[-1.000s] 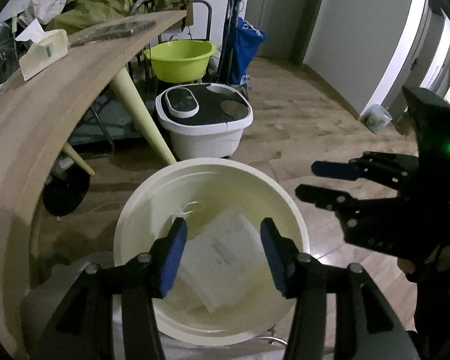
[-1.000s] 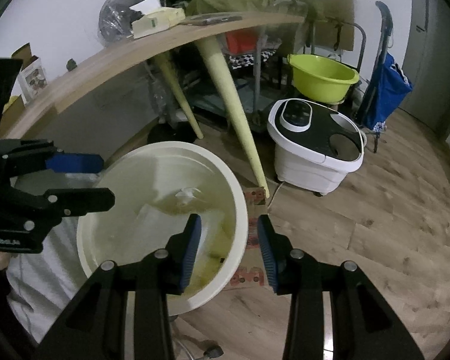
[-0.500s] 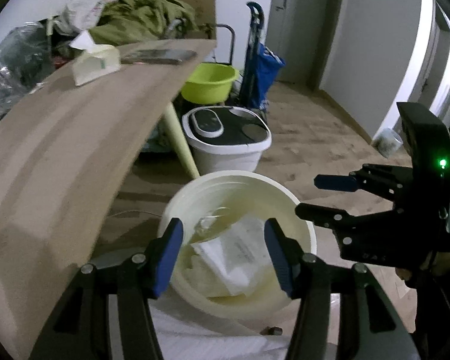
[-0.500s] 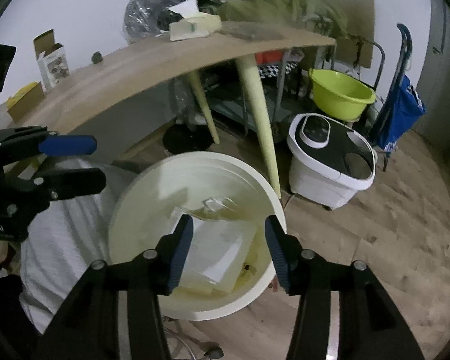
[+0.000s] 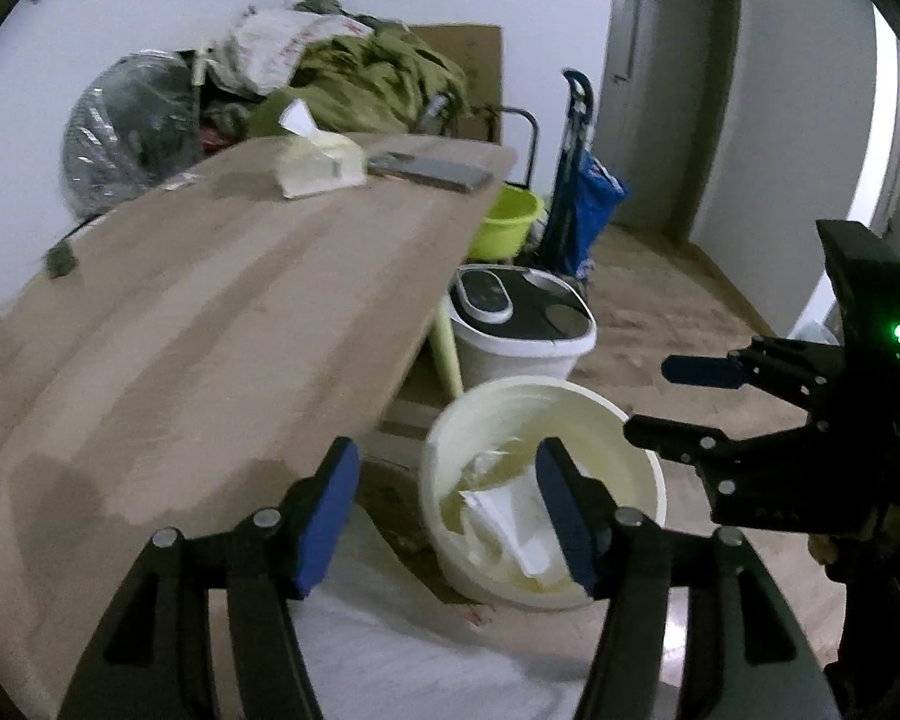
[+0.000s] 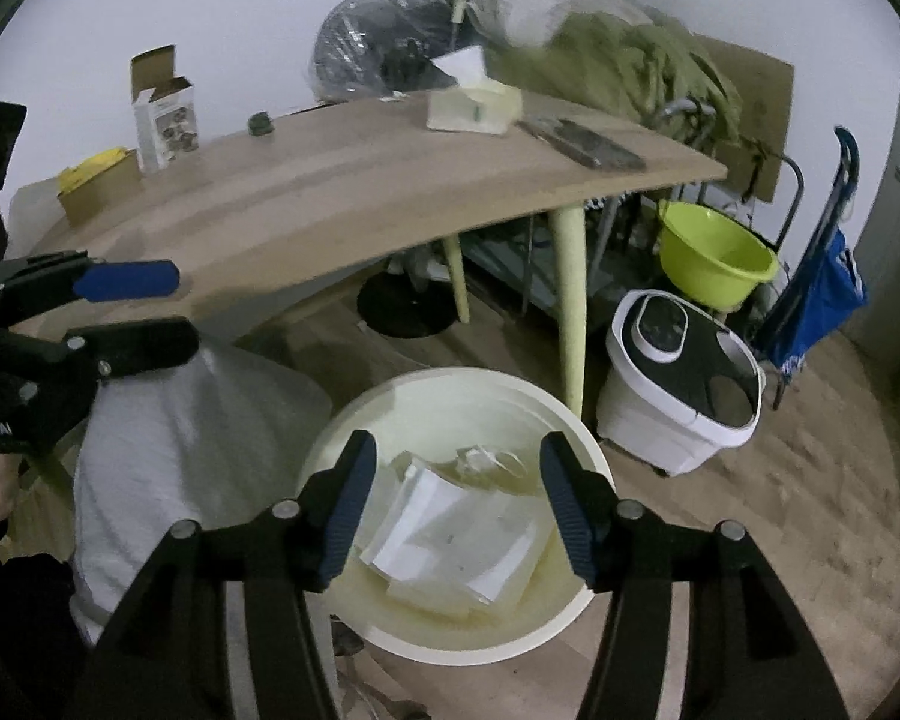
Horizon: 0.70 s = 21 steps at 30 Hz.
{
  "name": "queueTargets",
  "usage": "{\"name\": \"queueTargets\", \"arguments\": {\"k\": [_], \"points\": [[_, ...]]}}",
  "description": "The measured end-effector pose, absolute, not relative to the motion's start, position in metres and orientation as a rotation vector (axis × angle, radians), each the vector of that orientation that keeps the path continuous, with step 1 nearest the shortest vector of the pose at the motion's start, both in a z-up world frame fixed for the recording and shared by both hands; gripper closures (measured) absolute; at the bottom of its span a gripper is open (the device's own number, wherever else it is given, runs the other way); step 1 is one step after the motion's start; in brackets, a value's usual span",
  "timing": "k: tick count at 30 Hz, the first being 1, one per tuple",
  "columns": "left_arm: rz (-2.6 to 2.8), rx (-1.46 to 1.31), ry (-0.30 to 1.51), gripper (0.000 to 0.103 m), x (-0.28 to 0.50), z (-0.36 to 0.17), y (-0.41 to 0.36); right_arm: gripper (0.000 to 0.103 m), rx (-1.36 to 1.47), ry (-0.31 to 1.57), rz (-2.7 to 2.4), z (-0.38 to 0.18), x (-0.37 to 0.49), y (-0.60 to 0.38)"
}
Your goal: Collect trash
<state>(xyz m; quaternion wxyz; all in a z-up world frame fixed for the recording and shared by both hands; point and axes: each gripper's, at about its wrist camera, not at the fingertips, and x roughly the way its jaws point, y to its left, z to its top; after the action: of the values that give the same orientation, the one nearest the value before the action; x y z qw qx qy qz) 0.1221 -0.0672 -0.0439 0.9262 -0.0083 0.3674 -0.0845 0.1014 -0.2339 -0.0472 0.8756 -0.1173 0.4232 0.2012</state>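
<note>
Both grippers were empty, fingers spread wide. The left gripper point(image 5: 447, 516) hovered at lower centre over the wooden surface point(image 5: 210, 324) edge; the right gripper point(image 6: 459, 507) hung above the cream round plastic bin point(image 6: 576, 444) (white paper and clear wrappers already inside). Next, I judged, approach the small dark scrap point(image 6: 260, 123) at upper left squarely, closing only once it sat between the fingers.

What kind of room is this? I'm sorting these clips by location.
Probably a lived-in home room used partly for storage: a wooden table with a tissue box, a foot-spa tub and green basin on the wood floor, and a cream waste bucket.
</note>
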Motion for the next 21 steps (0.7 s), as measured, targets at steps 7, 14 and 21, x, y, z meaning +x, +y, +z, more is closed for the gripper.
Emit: {"name": "queueTargets", "arguments": {"k": [7, 14, 21], "points": [[-0.074, -0.066, 0.674, 0.039, 0.099, -0.024, -0.035, 0.035, -0.307, 0.817, 0.49, -0.021, 0.093, -0.205], [0.042, -0.082, 0.573, 0.035, 0.071, 0.0, -0.013, 0.035, -0.319, 0.743, 0.559, 0.001, 0.089, -0.182], [0.139, -0.102, 0.455, 0.022, 0.041, 0.027, 0.0, 0.021, -0.318, 0.656, 0.613, 0.024, 0.083, -0.168]]}}
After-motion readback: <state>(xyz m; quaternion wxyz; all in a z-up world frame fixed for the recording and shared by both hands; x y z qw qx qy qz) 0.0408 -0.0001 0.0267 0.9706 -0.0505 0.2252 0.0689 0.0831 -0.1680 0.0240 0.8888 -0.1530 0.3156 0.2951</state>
